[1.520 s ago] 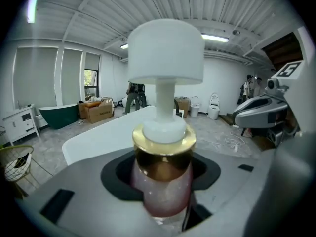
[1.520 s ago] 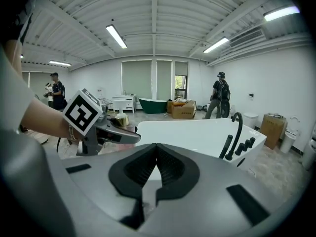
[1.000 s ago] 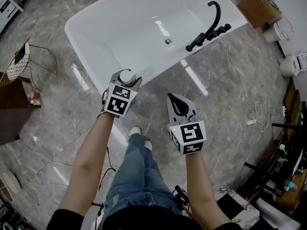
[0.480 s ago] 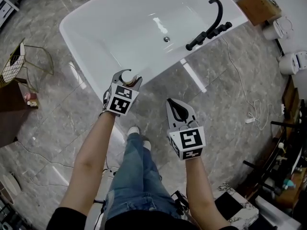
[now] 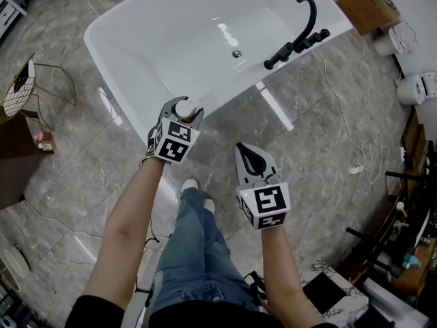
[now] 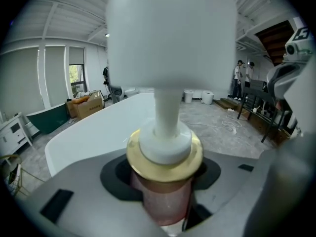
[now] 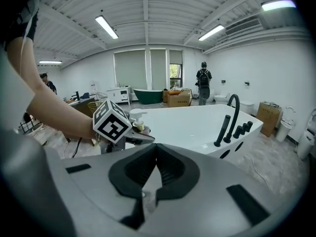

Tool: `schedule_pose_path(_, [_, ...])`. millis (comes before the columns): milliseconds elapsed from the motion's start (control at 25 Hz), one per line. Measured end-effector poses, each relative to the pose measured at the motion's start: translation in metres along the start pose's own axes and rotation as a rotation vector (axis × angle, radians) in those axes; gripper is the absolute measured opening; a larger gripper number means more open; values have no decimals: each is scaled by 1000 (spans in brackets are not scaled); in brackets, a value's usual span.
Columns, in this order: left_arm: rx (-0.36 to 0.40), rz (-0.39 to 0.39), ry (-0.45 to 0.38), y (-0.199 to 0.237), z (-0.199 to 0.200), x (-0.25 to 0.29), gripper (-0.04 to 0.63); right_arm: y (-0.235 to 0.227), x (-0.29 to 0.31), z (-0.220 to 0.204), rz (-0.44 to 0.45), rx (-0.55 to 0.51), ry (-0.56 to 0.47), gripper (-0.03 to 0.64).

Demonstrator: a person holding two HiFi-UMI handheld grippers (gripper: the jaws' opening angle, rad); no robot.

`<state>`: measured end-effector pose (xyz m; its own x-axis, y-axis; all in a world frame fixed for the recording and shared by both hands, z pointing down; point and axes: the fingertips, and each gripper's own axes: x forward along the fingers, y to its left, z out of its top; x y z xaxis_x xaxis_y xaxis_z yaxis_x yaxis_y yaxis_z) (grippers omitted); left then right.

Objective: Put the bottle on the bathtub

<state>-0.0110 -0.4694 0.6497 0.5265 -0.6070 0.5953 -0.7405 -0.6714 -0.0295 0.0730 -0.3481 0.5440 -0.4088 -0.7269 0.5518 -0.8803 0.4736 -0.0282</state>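
My left gripper (image 5: 181, 112) is shut on a pump bottle (image 5: 186, 106) with a white pump head, gold collar and pinkish body (image 6: 165, 191). It holds the bottle upright at the near rim of the white bathtub (image 5: 147, 29). In the right gripper view the bottle (image 7: 134, 122) shows beside the marker cube, in front of the bathtub (image 7: 192, 122). My right gripper (image 5: 249, 153) is shut and holds nothing, over the marble floor to the right of the left one. The jaws of my right gripper (image 7: 154, 157) meet at their tips.
A black floor-standing faucet (image 5: 299, 34) rises at the tub's right end. A gold wire basket (image 5: 31, 91) stands at left, cardboard box (image 5: 369, 9) and toilet-paper rolls (image 5: 416, 91) at right. A white cable (image 5: 355, 156) runs over the floor. People stand far off (image 7: 203, 83).
The left gripper with the bottle has shifted slightly up toward the tub rim. The right gripper has stayed nearly in place.
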Motion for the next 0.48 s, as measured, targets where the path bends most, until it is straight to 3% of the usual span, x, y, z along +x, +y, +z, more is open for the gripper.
schedule_pose_path(120, [-3, 15, 25, -1, -2, 2, 215, 1, -5, 0, 4, -6, 1, 15])
schedule_pose_path(320, [-41, 30, -6, -2, -2, -2, 390, 5, -12, -3, 6, -17, 1, 15])
schedule_pose_path(480, [-76, 42, -28, -5, -2, -18, 453, 7, -21, 0, 10, -26, -13, 15])
